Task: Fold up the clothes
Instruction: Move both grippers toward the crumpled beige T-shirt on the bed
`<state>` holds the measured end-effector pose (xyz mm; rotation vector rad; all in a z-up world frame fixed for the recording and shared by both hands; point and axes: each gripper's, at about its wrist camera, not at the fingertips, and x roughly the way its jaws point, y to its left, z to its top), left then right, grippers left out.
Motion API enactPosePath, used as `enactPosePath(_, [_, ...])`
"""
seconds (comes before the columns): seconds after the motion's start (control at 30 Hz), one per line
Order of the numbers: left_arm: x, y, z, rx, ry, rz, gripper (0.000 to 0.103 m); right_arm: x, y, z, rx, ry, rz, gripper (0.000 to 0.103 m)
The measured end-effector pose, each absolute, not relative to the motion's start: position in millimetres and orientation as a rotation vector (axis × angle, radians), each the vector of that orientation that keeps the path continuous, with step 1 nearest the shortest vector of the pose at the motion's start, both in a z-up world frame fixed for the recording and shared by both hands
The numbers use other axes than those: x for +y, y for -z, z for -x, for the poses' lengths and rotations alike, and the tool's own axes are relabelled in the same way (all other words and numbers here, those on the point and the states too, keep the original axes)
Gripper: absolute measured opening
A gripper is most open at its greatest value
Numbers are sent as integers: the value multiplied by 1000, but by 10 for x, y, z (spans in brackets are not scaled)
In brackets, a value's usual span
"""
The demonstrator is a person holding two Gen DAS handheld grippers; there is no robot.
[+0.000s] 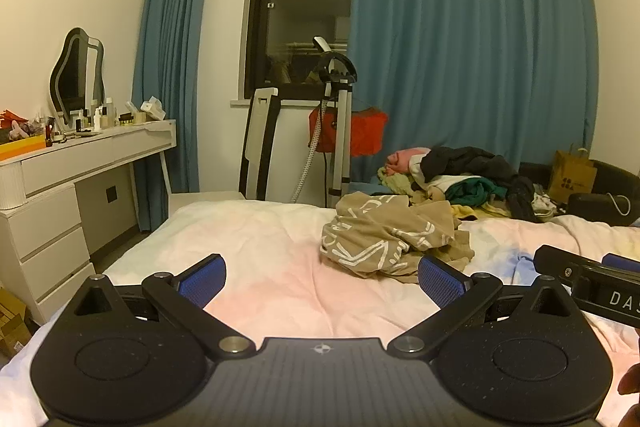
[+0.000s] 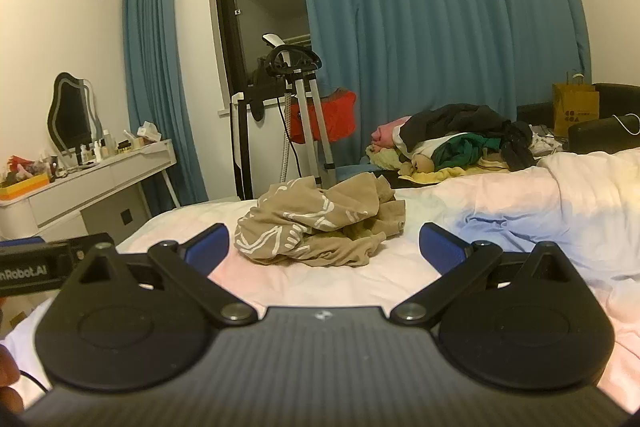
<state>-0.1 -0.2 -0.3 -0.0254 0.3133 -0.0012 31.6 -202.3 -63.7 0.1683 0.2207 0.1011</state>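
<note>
A crumpled tan garment with white line patterns (image 1: 394,235) (image 2: 320,223) lies on the pale pink and white bed cover (image 1: 256,235) (image 2: 460,203). My left gripper (image 1: 322,281) hovers open just short of it, the garment lying ahead and to the right of its blue pads (image 1: 202,281). My right gripper (image 2: 324,247) is open too, with the garment straight ahead between its fingers' line but apart from them. Each gripper shows at the edge of the other's view. Neither holds anything.
A heap of mixed clothes (image 1: 460,175) (image 2: 460,139) sits at the bed's far side. A garment steamer on a stand (image 1: 336,123) (image 2: 300,107), a white dresser with a mirror (image 1: 80,163) (image 2: 80,183), blue curtains and a paper bag (image 1: 572,171) (image 2: 576,107) stand beyond.
</note>
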Motion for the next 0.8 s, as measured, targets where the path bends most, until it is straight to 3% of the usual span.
enactPosePath(0.8, [44, 58, 4, 307, -13, 0, 103, -2035, 659, -327, 168, -84, -166, 103])
